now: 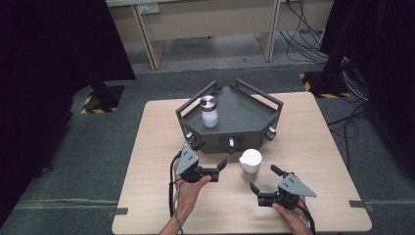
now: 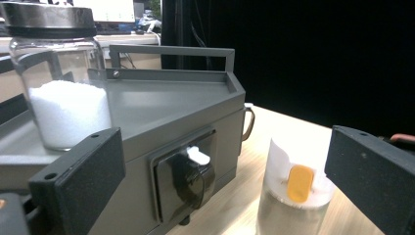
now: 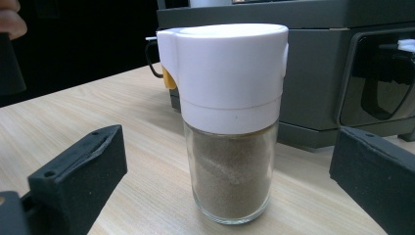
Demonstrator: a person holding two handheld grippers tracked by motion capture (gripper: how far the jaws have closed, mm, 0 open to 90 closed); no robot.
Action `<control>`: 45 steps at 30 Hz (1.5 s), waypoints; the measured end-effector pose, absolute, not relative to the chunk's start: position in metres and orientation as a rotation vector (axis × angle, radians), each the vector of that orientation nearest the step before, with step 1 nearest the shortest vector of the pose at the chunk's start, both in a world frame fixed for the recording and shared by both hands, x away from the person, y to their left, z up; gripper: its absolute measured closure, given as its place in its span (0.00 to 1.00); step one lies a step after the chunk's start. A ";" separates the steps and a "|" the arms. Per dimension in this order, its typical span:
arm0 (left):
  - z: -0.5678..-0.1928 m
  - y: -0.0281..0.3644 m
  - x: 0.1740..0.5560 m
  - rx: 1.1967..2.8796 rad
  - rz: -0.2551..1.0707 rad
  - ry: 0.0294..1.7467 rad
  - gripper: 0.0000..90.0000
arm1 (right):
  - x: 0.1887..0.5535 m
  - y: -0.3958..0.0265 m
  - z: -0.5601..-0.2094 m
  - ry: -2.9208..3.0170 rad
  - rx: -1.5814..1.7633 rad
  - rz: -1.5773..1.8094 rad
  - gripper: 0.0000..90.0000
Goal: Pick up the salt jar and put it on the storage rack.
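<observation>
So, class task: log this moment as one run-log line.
left gripper: open | right gripper: open | shaker: on table, ungrasped | jar: on tray

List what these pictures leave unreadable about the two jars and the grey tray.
- Shaker: base cut off by the bottom edge in the left gripper view; its contents read only in the right gripper view.
- Salt jar: lid top cropped by the upper edge there; too small in the high view for detail.
- Tray: front knobs too small in the high view; the recessed one sits dark and glossy.
</observation>
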State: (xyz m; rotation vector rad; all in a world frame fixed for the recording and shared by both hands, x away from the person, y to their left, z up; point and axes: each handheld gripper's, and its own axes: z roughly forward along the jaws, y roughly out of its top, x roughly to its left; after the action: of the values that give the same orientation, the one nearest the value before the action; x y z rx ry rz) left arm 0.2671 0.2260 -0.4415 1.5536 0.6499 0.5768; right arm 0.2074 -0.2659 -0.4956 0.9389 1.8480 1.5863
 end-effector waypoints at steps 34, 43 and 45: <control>-0.501 0.237 0.232 1.594 0.697 0.635 0.00 | 0.208 -0.270 -0.495 1.848 0.933 1.594 0.01; -0.507 0.243 0.224 1.588 0.698 0.652 0.00 | 0.209 -0.271 -0.497 1.852 0.940 1.595 0.01; -0.507 0.243 0.223 1.587 0.705 0.641 0.00 | 0.210 -0.271 -0.497 1.850 0.946 1.599 0.01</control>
State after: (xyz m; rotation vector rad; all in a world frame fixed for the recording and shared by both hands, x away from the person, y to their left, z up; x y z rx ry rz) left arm 0.2229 0.2426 -0.5066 1.5871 0.6413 0.7053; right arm 0.2096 -0.2715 -0.4968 0.9461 1.8504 1.5987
